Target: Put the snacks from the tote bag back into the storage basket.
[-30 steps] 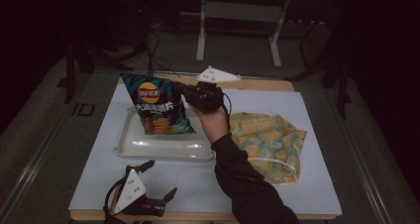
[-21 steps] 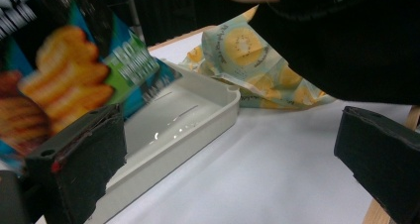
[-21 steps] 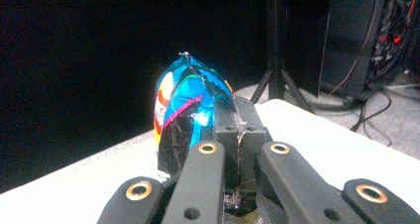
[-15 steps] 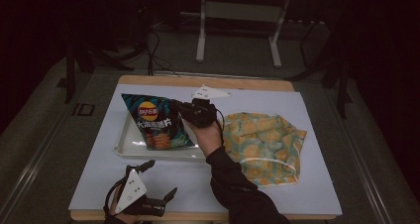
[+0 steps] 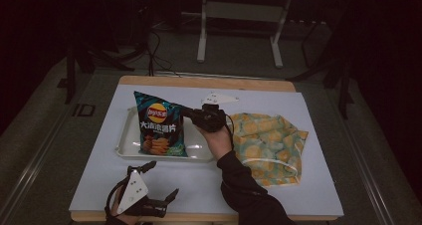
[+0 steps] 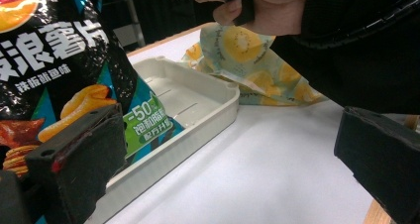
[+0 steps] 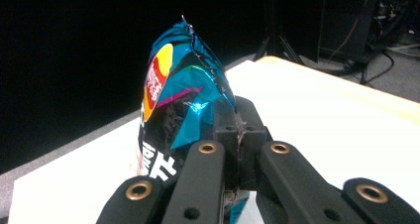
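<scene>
Right tool clamped on chip bag, lowered into tray, left tool apart

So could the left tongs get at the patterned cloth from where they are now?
Probably not directly: the left tongs sit at the near left edge, and the right forearm lies across the path to the cloth.
</scene>
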{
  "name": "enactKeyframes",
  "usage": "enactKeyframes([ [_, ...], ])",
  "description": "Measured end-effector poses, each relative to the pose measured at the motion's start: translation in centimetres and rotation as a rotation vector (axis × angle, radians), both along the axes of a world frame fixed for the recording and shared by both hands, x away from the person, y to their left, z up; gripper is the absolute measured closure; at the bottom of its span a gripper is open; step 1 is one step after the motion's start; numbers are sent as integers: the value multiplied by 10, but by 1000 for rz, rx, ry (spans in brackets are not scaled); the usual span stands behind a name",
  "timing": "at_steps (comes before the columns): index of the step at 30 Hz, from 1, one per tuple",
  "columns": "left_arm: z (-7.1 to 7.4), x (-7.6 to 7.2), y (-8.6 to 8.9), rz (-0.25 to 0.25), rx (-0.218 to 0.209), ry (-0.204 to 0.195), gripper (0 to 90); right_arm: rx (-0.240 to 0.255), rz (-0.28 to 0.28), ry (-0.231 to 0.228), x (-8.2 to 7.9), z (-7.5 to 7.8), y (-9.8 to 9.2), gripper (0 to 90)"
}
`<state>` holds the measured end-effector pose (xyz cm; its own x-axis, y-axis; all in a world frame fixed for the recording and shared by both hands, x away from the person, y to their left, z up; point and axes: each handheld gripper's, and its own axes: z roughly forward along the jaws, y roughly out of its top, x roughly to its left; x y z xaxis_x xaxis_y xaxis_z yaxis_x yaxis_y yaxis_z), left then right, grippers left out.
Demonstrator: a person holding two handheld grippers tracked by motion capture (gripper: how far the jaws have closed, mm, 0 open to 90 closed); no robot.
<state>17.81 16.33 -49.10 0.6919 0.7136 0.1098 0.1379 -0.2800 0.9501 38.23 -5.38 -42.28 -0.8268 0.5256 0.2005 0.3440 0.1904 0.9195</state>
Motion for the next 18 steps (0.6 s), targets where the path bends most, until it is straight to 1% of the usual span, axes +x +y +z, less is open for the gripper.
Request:
enactKeyframes([
  [1,0,0,-1,-1,3,0,2,-18,-9,15,3,-4,-4,900],
  [3,0,0,0,0,1,1,2,-28,-24,33,7,-8,-5,900],
  [7,0,0,0,-2,1,0,2,-38,-36,46,14,-14,-5,900],
  [10,0,0,0,-4,1,0,2,-48,-45,60,20,-16,-3,900],
  [12,0,0,0,-4,-2,-1,2,-73,-58,65,25,-17,-1,900],
  [15,0,0,0,-4,-5,-1,2,-89,-74,82,35,-19,3,900],
  [18,0,0,0,-6,-6,1,2,-109,-100,93,43,-24,8,900],
])
